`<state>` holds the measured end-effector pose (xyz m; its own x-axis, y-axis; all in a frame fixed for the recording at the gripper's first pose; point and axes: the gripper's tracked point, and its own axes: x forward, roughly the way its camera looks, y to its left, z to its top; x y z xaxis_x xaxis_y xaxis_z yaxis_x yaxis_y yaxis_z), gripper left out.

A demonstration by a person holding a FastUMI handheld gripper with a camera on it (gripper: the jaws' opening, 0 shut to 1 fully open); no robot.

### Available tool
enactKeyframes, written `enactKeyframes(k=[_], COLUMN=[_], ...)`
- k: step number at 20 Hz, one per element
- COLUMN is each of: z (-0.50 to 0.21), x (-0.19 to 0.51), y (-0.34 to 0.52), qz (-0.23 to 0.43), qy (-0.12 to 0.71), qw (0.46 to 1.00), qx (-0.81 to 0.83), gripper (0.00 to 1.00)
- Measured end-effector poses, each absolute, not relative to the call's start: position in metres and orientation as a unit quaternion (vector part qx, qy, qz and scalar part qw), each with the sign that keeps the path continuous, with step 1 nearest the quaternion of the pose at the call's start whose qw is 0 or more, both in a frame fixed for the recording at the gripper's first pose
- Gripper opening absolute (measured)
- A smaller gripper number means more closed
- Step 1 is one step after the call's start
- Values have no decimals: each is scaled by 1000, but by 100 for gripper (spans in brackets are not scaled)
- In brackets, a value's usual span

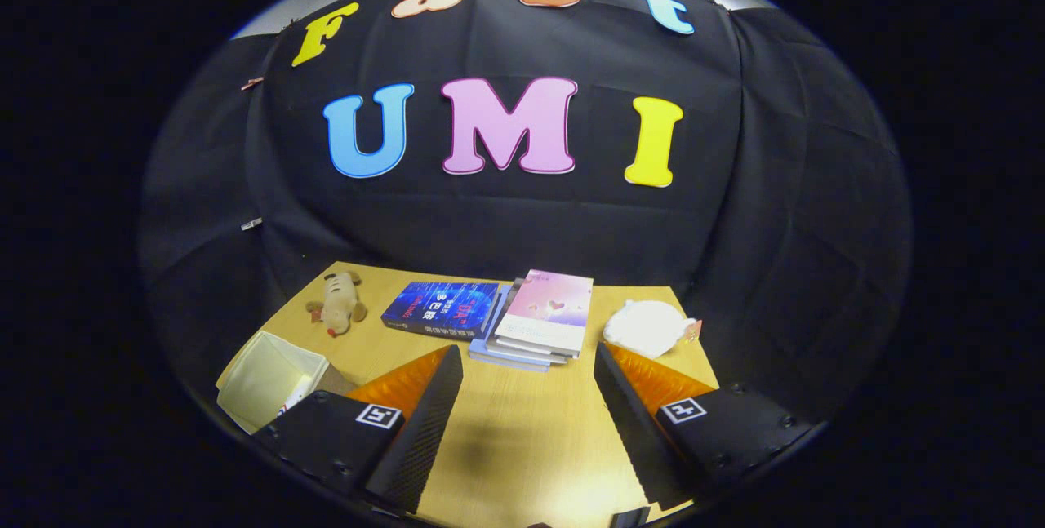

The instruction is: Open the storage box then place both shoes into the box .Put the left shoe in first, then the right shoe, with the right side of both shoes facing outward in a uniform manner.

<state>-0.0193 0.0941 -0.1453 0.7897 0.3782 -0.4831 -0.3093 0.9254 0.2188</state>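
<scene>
My gripper (pixel 529 369) hangs open above a wooden table (pixel 522 446), with only bare tabletop between its fingers. A pale open-topped box (pixel 269 377) stands at the table's left corner, just left of the left finger (pixel 429 414). Its inside looks light and I cannot tell what lies in it. Beyond the fingers lie books and soft toys.
A blue book (pixel 441 308) lies flat beyond the left finger. A stack of books with a pink cover (pixel 545 316) sits straight ahead. A small tan plush toy (pixel 339 303) lies at the far left, a white soft bundle (pixel 649 326) at the far right. Black cloth walls close the table in.
</scene>
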Motion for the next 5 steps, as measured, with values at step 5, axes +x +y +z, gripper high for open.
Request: enactKeyframes(k=[5], z=[-127], x=[-9], y=[65], qz=[182], qy=[234], qw=[952], qx=[74], gripper=[99])
